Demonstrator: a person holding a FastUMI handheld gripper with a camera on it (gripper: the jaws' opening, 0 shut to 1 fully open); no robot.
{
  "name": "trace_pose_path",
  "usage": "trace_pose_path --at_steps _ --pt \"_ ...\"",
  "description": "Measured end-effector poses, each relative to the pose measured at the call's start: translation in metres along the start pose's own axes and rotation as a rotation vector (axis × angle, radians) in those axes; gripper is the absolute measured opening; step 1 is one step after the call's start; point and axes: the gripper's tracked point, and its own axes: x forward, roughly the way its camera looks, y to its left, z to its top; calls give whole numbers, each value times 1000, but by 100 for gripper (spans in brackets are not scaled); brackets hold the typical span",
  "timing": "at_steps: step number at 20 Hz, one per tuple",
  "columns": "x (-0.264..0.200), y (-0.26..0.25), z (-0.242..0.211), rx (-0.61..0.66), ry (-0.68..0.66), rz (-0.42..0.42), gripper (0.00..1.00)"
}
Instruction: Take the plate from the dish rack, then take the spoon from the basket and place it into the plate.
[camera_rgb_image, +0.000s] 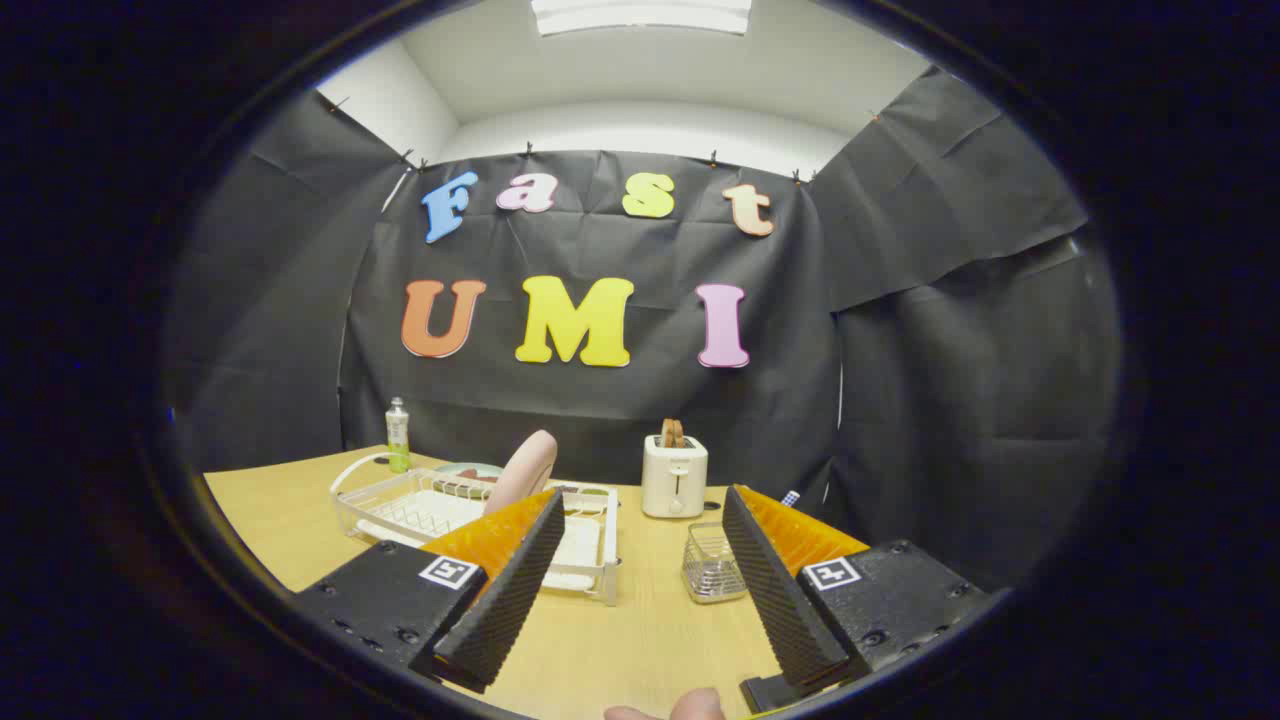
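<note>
1. The hand-held gripper (640, 505) hovers over the pale wooden desk (640, 640), fingers wide apart and holding nothing.
2. A pink round plate (522, 470) stands on edge in the white wire dish rack (400, 505), beyond the left finger.
3. A small silver wire basket (708, 565) sits just ahead of the right finger; a spoon cannot be made out.
4. A white toaster (674, 476) stands behind the basket.
5. A green bottle (398, 435) stands behind the rack.
</note>
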Motion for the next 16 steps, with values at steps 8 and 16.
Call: trace_pose_path --at_steps 8,16 --pt "-3 -11 2 -7 -19 -39 100" --pt "-3 -13 6 -14 -28 -49 100"
